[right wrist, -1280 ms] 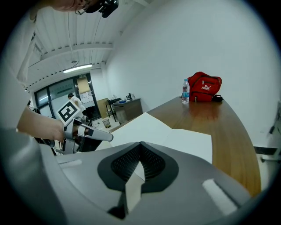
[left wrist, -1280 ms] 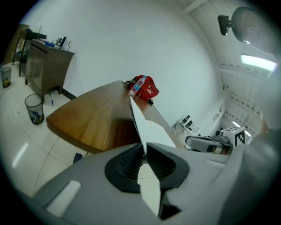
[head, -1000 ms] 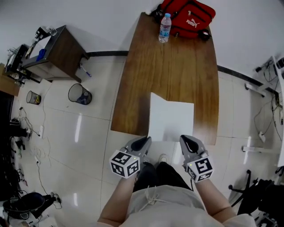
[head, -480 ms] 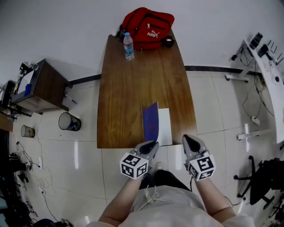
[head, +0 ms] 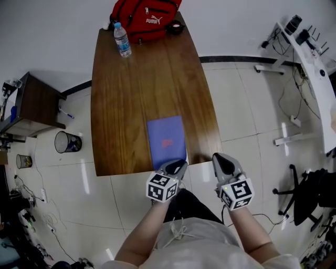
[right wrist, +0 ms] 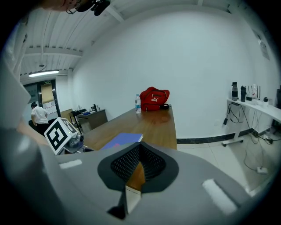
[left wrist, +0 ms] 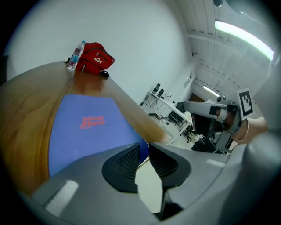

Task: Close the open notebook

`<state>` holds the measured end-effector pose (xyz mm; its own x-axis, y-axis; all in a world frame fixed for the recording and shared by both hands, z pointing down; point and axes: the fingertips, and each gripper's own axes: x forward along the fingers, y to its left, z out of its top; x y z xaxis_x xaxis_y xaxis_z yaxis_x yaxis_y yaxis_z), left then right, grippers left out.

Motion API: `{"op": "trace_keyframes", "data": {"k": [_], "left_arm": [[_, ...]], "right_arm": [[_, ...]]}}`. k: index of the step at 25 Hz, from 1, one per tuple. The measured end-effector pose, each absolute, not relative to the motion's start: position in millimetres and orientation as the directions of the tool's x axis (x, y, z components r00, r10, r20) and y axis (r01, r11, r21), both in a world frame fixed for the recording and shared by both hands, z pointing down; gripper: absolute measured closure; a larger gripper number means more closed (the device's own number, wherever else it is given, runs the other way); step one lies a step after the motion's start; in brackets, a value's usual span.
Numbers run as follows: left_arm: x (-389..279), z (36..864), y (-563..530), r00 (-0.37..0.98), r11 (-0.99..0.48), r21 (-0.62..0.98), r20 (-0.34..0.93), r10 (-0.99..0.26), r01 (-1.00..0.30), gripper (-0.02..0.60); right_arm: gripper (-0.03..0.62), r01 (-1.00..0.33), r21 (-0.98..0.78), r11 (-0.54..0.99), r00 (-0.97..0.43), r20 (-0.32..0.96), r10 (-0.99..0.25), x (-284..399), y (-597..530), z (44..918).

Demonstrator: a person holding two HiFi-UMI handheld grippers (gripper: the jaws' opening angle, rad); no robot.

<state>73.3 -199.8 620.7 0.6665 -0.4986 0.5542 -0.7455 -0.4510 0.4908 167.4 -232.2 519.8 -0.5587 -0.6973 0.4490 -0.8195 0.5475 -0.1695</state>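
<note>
head view looks steeply down on a long wooden counter (head: 131,89) with the notebook (head: 166,137) lying shut on it, blue cover up with a small red mark in the middle, flat and close to the counter's near edge. the left gripper (head: 176,167) sits at the notebook's near edge, its tips by the near right corner of the cover. the right gripper (head: 223,160) is off to the right at the counter's near right corner, apart from the notebook. at the far end of the counter stands a clear water bottle (head: 122,40) and, just beside it, a red puma bag (head: 145,16). on the tiled floor to the left are a mesh wastebasket (head: 68,142) and a small dark side table (head: 31,105)

in the left gripper view the jaws are opening, with a narrow gap between the ribbed pads. the notebook's blue corner and a sliver of its white page edge show at the top of that gap, neither pad pressing on them, and pale floor shows through the rest. in the right gripper view the jaws meet at their tips with nothing between them. brown counter shows in the wedge below the tips, and the notebook lies ahead to the left
</note>
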Motion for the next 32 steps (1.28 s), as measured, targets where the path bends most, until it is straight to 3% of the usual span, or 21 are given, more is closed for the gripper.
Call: {"op": "trace_keyframes", "data": {"k": [4,10,16,21,32], "left_arm": [[74.2,636.4,-197.8,0.616,-0.454,0.421,0.609,-0.5,-0.785,0.5],[77.4,627.2,-198.3,0.602,-0.479,0.374,0.594,-0.533,-0.794,0.467],[57.9,522.7,-192.0,0.588,-0.54,0.238,0.406,-0.7,-0.807,0.469],[17.2,429.7,-142.8,0.539,-0.531,0.1,0.223,-0.812,-0.842,0.561],[-36.8,372.5,27.8,0.444,-0.443,0.036,0.111,-0.889,-0.896,0.575]], "right_arm": [[0.592,-0.824,-0.172,0.541,-0.554,0.451,-0.7,176.4,-236.9,527.5],[0.593,-0.833,-0.174,0.525,-0.542,0.441,-0.715,184.9,-235.7,525.3],[0.592,-0.821,-0.165,0.546,-0.562,0.404,-0.722,174.3,-208.1,502.3],[0.592,-0.793,-0.128,0.596,-0.6,0.338,-0.726,150.3,-160.8,465.3],[0.592,-0.761,-0.057,0.646,-0.638,0.238,-0.732,128.3,-0.5,408.5]]}}
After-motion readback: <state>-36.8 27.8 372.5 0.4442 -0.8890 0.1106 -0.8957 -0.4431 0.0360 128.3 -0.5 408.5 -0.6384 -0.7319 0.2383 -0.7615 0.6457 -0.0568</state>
